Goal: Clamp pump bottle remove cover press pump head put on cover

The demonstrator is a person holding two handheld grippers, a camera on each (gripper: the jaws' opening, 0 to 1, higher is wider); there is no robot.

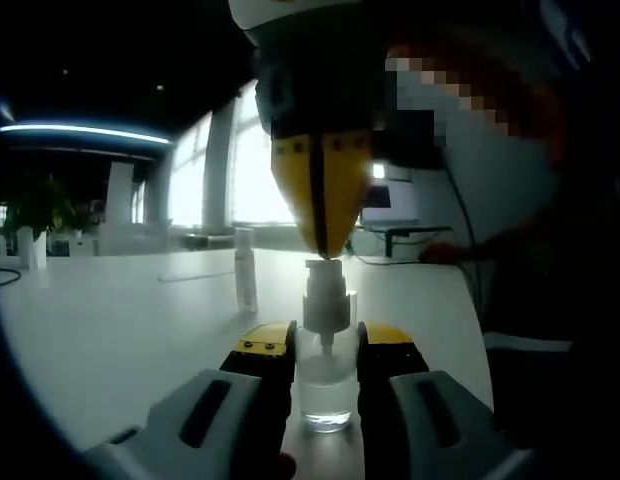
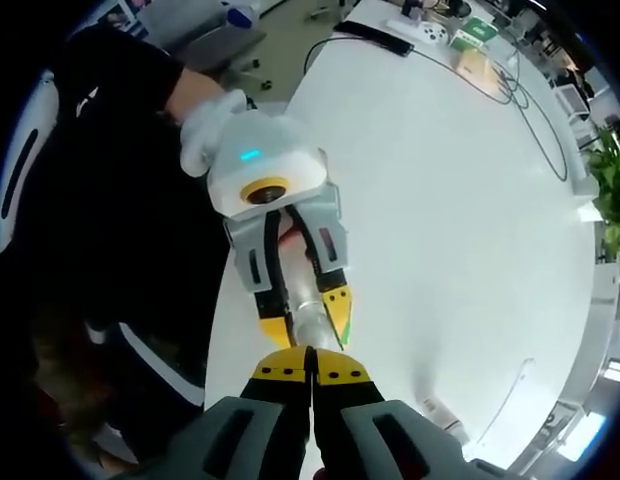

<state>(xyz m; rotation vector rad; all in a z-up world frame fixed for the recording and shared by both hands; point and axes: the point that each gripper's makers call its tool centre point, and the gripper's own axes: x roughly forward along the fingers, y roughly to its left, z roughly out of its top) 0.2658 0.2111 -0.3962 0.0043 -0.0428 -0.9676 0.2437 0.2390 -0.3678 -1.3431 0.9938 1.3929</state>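
White tabletop (image 1: 110,320) fills the foreground of an office with bright windows behind. Nearest in the left gripper view, the left gripper (image 1: 325,350) pinches a clear pump bottle (image 1: 326,385) standing upright on it. Above, the right gripper (image 1: 323,240), jaws pressed together, touches the pump head (image 1: 326,290). Farther back stands the removed cover (image 1: 246,268).

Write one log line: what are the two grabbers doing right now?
left gripper: shut on pump bottle | right gripper: shut, tips on pump head | cover: off, standing on table
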